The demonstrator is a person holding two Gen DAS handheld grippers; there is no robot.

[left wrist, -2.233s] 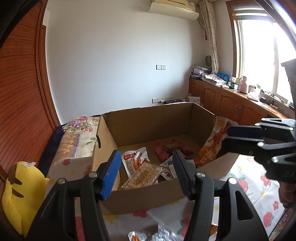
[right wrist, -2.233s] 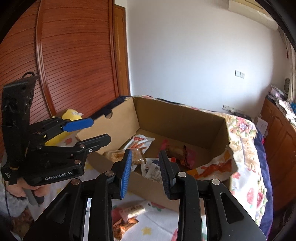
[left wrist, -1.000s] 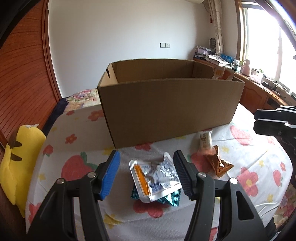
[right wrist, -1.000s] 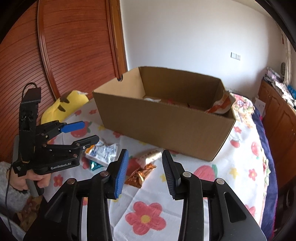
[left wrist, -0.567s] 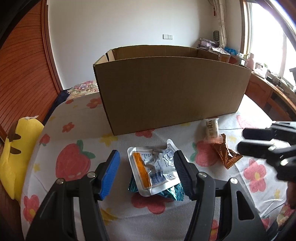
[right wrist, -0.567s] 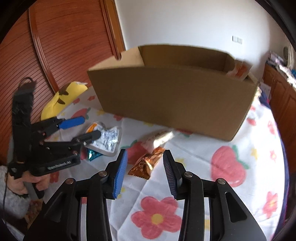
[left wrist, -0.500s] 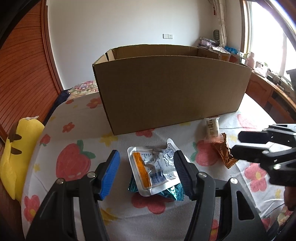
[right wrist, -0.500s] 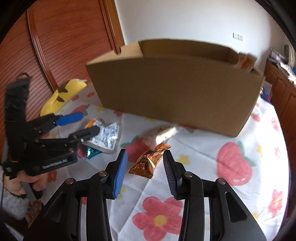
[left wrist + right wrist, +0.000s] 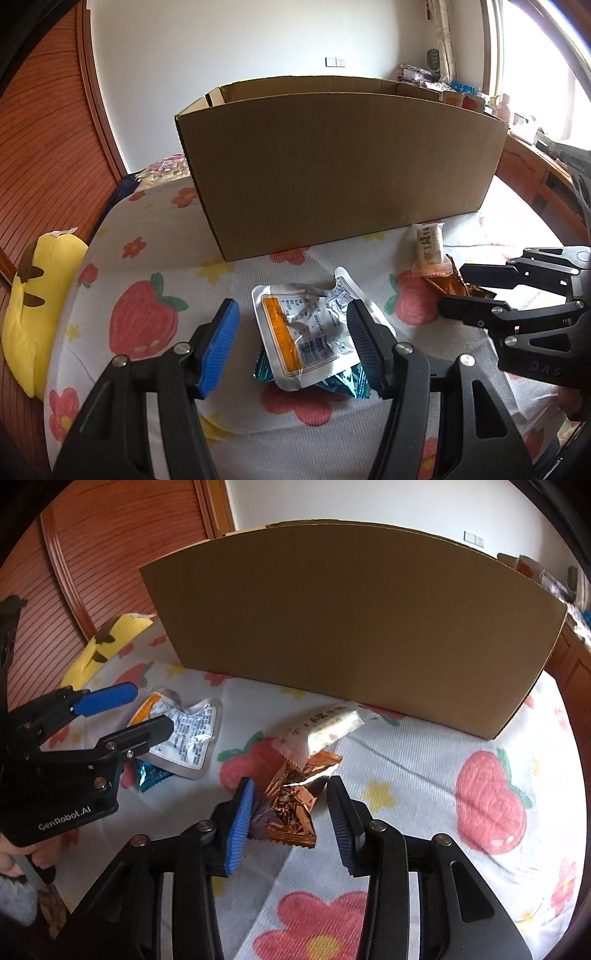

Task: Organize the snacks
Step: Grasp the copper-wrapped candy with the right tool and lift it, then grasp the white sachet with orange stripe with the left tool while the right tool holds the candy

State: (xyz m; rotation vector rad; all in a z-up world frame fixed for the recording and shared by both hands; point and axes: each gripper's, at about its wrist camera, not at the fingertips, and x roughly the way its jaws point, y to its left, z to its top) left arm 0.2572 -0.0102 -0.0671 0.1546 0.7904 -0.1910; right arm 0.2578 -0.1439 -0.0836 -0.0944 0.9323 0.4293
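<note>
Closing in on the loose snacks in front of the cardboard box [image 9: 340,162].
My right gripper [image 9: 290,808] has dropped lower than 0.5 s ago, jaws open astride the copper foil packet [image 9: 291,805], nothing held. My left gripper [image 9: 291,341] is unchanged: open, empty, straddling the white pouch [image 9: 310,328] on the floral cloth [image 9: 155,258].

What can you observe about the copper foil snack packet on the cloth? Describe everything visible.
The copper foil snack packet is a shiny, crinkled orange-brown wrapper with zigzag-cut ends. It lies flat on the flower-printed cloth, in front of the cardboard box. A white snack bar overlaps its far end. The open right claw straddles its near end; whether the fingers touch it is unclear.
</note>
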